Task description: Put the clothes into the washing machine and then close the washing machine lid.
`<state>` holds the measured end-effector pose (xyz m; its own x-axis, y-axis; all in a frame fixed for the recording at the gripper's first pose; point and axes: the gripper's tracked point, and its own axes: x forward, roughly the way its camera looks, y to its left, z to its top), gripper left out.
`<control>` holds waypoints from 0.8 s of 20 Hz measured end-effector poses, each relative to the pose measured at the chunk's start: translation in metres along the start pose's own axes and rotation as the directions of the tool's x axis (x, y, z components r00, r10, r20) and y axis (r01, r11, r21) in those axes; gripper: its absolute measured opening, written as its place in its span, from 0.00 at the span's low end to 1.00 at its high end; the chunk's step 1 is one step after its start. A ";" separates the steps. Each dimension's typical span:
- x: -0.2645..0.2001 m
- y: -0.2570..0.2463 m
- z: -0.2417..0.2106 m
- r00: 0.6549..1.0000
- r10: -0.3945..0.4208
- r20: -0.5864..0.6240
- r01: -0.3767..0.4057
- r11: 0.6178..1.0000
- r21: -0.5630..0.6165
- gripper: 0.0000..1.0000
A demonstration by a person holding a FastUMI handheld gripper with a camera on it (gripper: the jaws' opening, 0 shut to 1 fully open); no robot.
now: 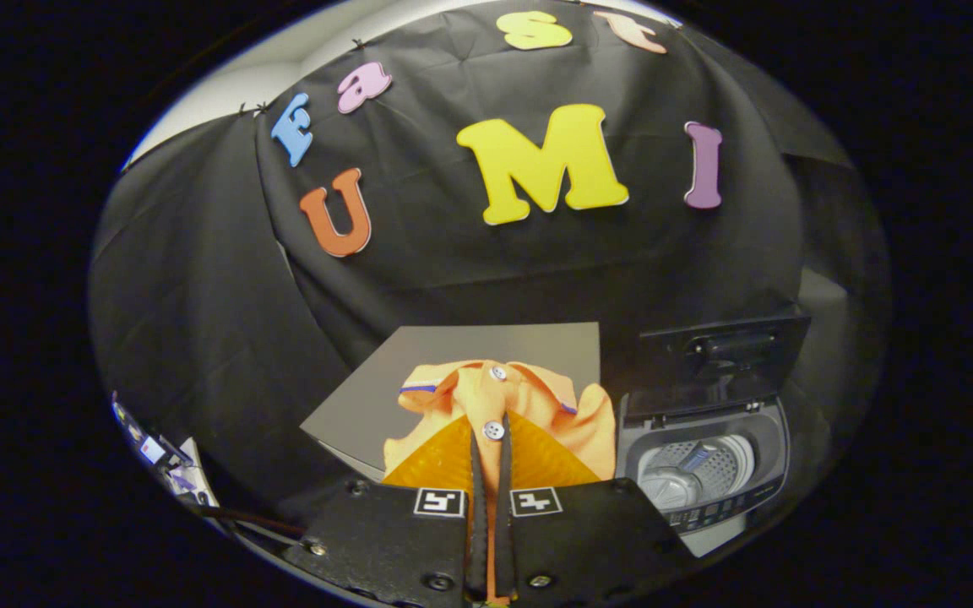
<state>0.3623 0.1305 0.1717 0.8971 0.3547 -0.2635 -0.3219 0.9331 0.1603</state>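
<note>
Shirt — orange, white-buttoned, crumpled — pinched in the nearly closed claw.

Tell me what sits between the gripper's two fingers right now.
In the gripper view, the gripper is shut on the orange shirt, pinching its button placket; the washing machine stands beside it, lid open.

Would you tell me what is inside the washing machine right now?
The washing machine has its lid up; its metal drum looks bare. The gripper is shut on the orange shirt.
</note>
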 end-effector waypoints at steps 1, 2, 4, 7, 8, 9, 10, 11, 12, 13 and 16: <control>-0.016 -0.009 0.005 1.000 -0.022 0.019 0.022 1.000 0.002 0.07; -0.030 -0.020 0.011 0.998 -0.049 0.040 0.049 0.999 0.004 0.07; -0.058 -0.042 0.024 0.992 -0.103 0.079 0.103 0.995 0.000 0.07; -0.095 -0.078 0.044 0.975 -0.176 0.134 0.178 0.984 -0.003 0.07; -0.104 -0.089 0.049 0.969 -0.195 0.149 0.197 0.980 0.005 0.07; -0.112 -0.102 0.055 0.964 -0.213 0.158 0.214 0.977 0.014 0.07; -0.119 -0.115 0.058 0.960 -0.229 0.162 0.228 0.973 0.021 0.07; -0.126 -0.128 0.061 0.955 -0.245 0.169 0.244 0.969 0.025 0.07; -0.130 -0.140 0.065 0.952 -0.255 0.170 0.255 0.967 0.026 0.07; -0.130 -0.151 0.068 0.949 -0.265 0.172 0.264 0.964 0.027 0.07; -0.116 -0.184 0.072 0.950 -0.271 0.158 0.271 0.962 0.025 0.07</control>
<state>0.3395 -0.0866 0.2416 0.9868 0.0746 -0.1436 -0.0595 0.9926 0.1063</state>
